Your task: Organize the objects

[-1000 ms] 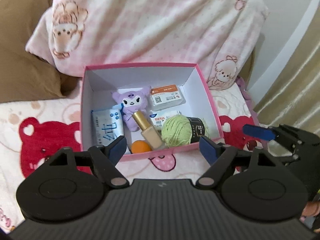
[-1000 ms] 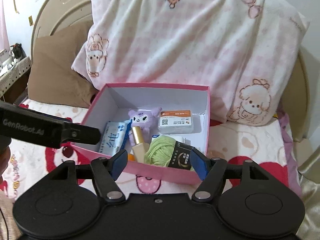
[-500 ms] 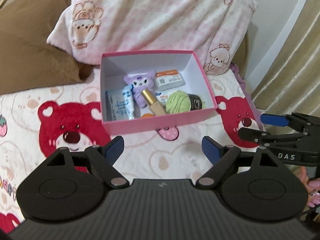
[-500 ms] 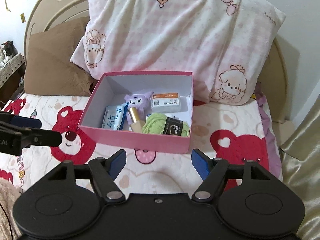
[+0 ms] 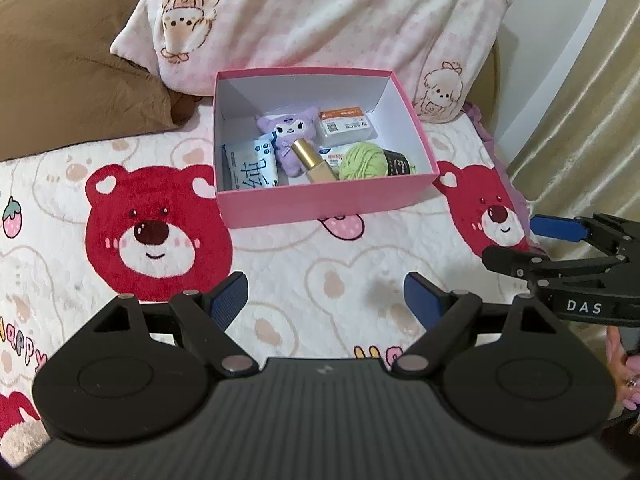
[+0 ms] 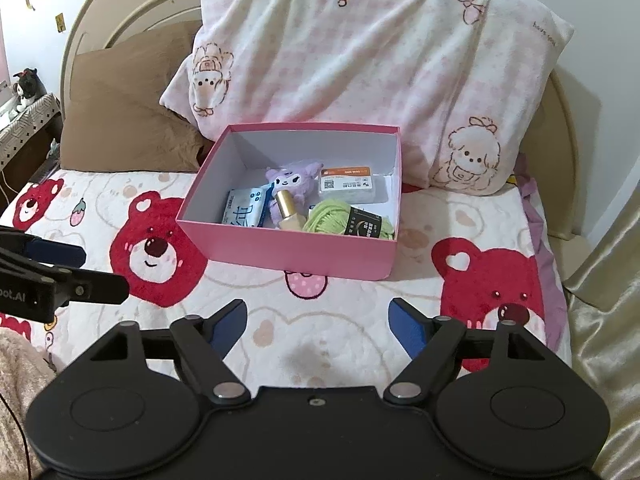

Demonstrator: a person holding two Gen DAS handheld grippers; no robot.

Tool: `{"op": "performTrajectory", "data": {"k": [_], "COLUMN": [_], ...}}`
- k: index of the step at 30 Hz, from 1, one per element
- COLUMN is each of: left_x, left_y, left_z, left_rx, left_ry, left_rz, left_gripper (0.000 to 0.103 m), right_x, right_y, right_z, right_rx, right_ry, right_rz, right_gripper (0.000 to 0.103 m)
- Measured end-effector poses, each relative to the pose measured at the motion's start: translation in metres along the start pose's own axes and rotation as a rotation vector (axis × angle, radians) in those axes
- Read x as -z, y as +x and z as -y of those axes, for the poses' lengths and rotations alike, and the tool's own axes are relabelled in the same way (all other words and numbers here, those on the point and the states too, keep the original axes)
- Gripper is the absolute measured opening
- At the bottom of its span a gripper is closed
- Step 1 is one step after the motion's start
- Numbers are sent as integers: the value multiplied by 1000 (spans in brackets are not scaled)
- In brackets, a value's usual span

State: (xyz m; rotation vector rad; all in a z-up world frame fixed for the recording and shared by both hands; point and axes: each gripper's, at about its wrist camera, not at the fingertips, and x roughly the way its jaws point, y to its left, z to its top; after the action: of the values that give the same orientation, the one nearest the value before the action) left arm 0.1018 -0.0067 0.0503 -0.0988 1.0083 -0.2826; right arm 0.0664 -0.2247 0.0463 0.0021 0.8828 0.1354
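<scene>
A pink box sits on the bear-print bedspread in front of the pillows. It holds a purple plush, a gold-capped bottle, a green yarn ball, a blue-white packet and a white plastic case. My left gripper is open and empty, well short of the box. My right gripper is open and empty too, also back from the box.
A pink checked pillow and a brown pillow lie behind the box. A gold curtain hangs at the right. A nightstand with a plush toy stands at the far left.
Both grippers have pulled back from the box, which now looks smaller and farther. Both stay open and empty. The box and its contents have not moved.
</scene>
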Motion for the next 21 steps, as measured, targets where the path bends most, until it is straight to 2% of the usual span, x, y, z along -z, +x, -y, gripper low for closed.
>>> {"op": "performTrajectory", "data": {"k": [7, 11, 15, 21], "left_x": [11, 14, 17, 20], "left_y": [-2, -2, -1, -3], "left_z": [-1, -2, -3, -7], "left_rx": [-1, -11, -32, -26], "left_ry": [-15, -23, -32, -52], "left_rz": [0, 3, -3, -11], "left_gripper": [89, 92, 100, 100], "right_x": [8, 10, 12, 15], "right_y": [-7, -8, -8, -6], "right_z": [-10, -11, -12, -13], "right_rx": [-10, -9, -15, -13], "right_ry": [7, 4, 23, 43], "right_rz": [16, 17, 18, 6], "right_gripper": [83, 87, 94, 96]}}
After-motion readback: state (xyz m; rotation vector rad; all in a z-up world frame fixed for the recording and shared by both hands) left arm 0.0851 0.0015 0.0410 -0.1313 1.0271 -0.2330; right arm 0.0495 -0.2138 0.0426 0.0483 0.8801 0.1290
